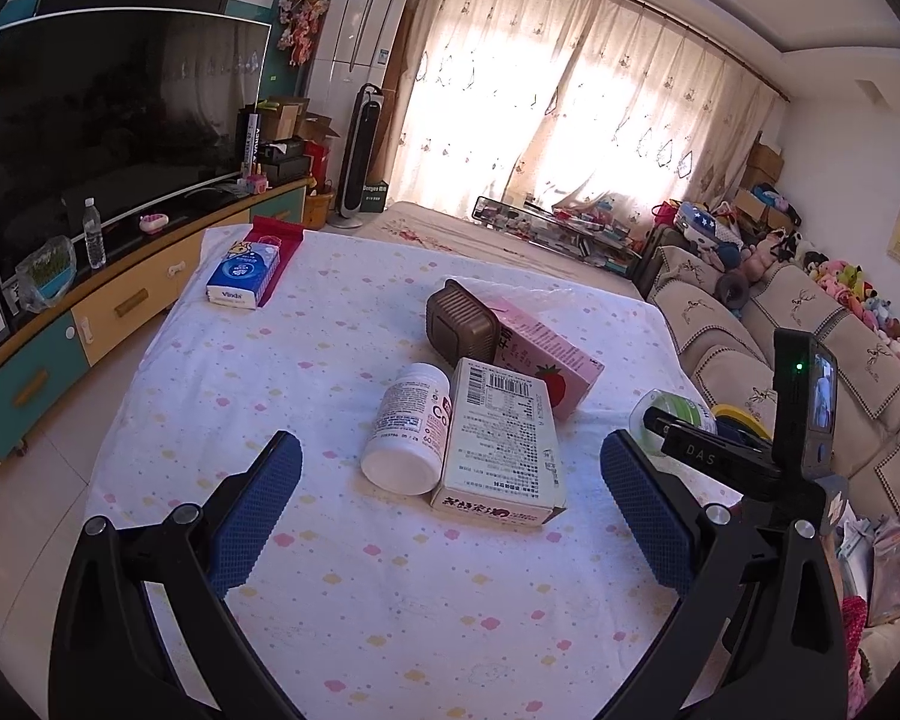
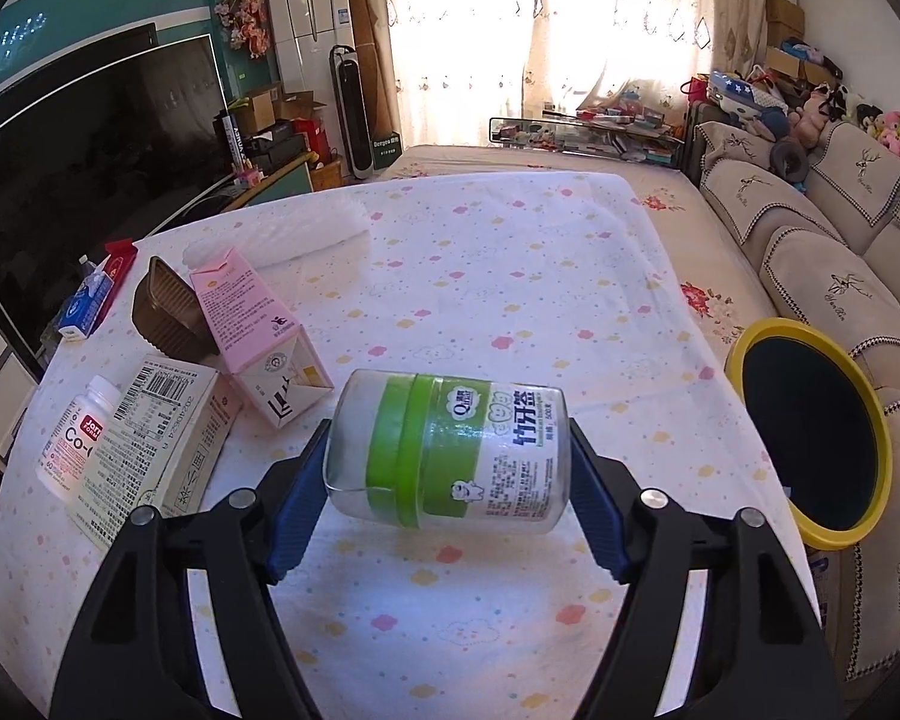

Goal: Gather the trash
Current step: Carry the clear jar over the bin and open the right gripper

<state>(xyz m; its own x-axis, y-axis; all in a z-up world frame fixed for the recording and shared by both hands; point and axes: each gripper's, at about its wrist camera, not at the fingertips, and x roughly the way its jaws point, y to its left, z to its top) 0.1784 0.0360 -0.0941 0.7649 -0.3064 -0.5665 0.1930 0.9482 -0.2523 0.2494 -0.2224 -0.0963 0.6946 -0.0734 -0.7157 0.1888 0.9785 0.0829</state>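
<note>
On table (image 2: 510, 252), under dotted cloth: five trash items counted. One white pill bottle (image 1: 408, 438), lying on its side. One cream carton (image 1: 501, 444), flat, touching the bottle. One pink strawberry carton (image 1: 549, 354), on its side just behind the cream carton. One brown ribbed tray (image 1: 462, 327), tipped against the pink carton. One clear jar with green label (image 2: 450, 450), lying sideways between the pads of right gripper (image 2: 450, 474).

Right gripper: jaws set wide, blue pads pressed against both ends of the jar; jar raised off the cloth, near the table's right edge.

Left gripper (image 1: 450, 468): jaws spread wide, nothing gripped; bottle and cream carton seen ahead between its fingers, pads apart from both.

Beside table, right: one yellow-rimmed bin (image 2: 810, 432), dark inside.

Far left corner: one tissue pack (image 1: 243, 273).
</note>
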